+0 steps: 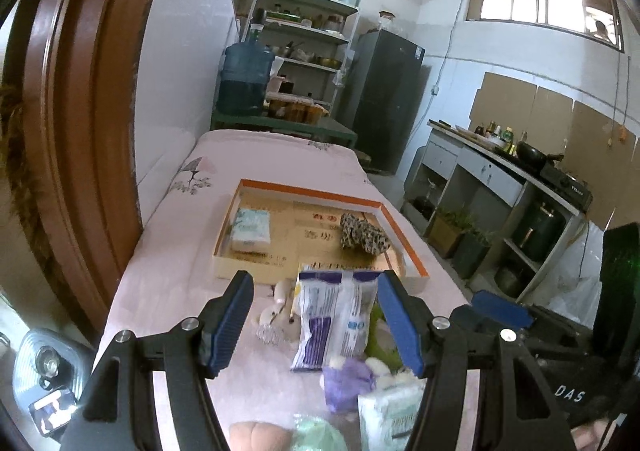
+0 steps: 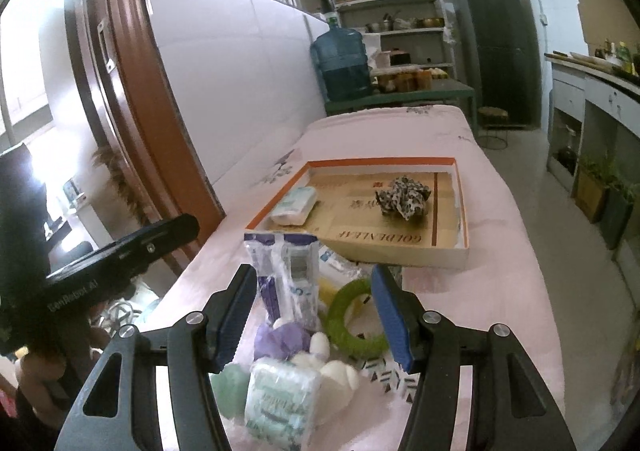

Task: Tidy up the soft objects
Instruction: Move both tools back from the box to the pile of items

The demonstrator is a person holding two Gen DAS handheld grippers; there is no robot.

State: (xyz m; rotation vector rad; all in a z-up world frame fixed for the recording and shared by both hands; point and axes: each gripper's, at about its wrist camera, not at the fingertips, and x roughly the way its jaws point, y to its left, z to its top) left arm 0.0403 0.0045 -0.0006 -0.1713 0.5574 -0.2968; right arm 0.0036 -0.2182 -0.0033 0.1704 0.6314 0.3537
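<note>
A shallow orange-rimmed cardboard box (image 1: pixel 316 190) (image 2: pixel 460 211) lies on the pink-covered table. In it are a tissue pack (image 1: pixel 251 229) (image 2: pixel 295 205) at left and a black-and-white patterned cloth (image 1: pixel 363 237) (image 2: pixel 403 197) at right. In front of the box lies a heap of soft items: a white-and-purple plastic pack (image 1: pixel 334 321) (image 2: pixel 286 275), a purple cloth (image 1: pixel 348 381) (image 2: pixel 280 339), a tissue pack (image 1: pixel 390 411) (image 2: pixel 282 399), a green ring (image 2: pixel 354 317) and white cotton balls (image 2: pixel 338 373). My left gripper (image 1: pixel 316 325) is open above the heap. My right gripper (image 2: pixel 314 317) is open above it too.
A brown door frame (image 1: pixel 76 91) stands left of the table. Behind the table are a water jug (image 1: pixel 245 77), metal shelves (image 1: pixel 308 35) and a dark fridge (image 1: pixel 384 99). A kitchen counter (image 1: pixel 508 171) runs along the right wall. The other gripper's black body shows in each view (image 2: pixel 100 255).
</note>
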